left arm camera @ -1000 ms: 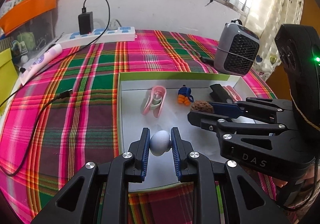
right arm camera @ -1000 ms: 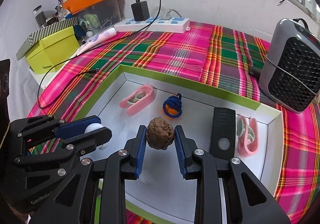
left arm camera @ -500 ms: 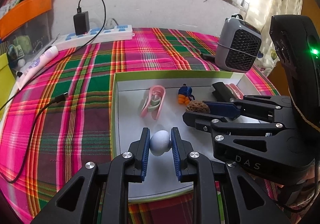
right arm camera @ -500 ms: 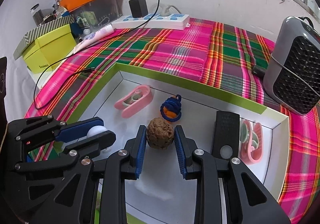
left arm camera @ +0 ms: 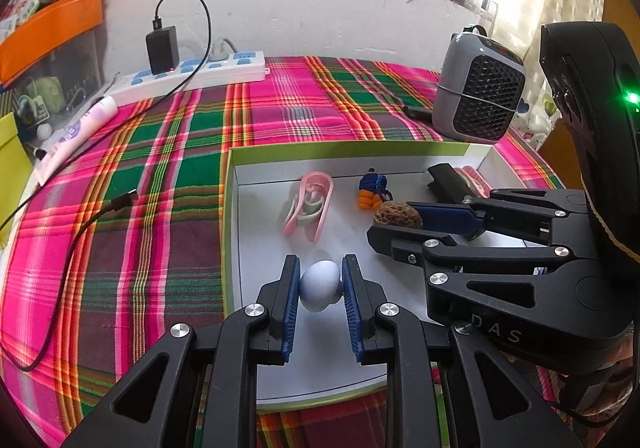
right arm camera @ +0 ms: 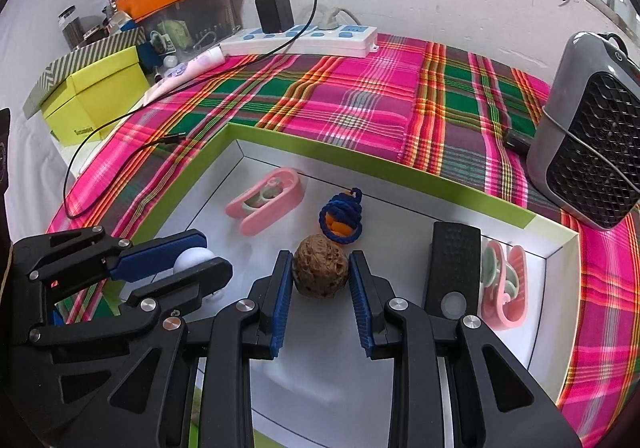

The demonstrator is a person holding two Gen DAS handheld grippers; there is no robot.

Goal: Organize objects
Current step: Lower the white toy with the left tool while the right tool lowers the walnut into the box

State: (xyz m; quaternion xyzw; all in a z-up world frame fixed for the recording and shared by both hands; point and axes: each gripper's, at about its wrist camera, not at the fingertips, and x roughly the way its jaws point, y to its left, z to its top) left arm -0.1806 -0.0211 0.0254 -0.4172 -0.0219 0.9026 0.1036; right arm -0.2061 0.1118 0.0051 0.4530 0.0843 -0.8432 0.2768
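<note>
My left gripper (left arm camera: 320, 280) is shut on a pale white egg-shaped ball (left arm camera: 320, 285), held just above the floor of a white box with a green rim (left arm camera: 352, 147). To its right my right gripper (right arm camera: 320, 272) is shut on a brown wrinkled walnut (right arm camera: 320, 271), also over the box floor. In the right wrist view the left gripper (right arm camera: 200, 262) and its white ball (right arm camera: 191, 259) show at the lower left. Inside the box lie a pink clip (left arm camera: 308, 203), a blue-and-orange knotted toy (right arm camera: 341, 217), a black flat device (right arm camera: 454, 268) and a second pink clip (right arm camera: 505, 288).
The box rests on a plaid cloth (left arm camera: 160, 175). A grey fan heater (left arm camera: 478, 97) stands at the back right, a white power strip (left arm camera: 192, 75) with a black charger (left arm camera: 162, 49) at the back. A black cable (left arm camera: 80, 236) trails left. A yellow-green box (right arm camera: 94, 99) sits far left.
None in the grips: each gripper keeps hold of its object. The view has shifted only slightly between frames.
</note>
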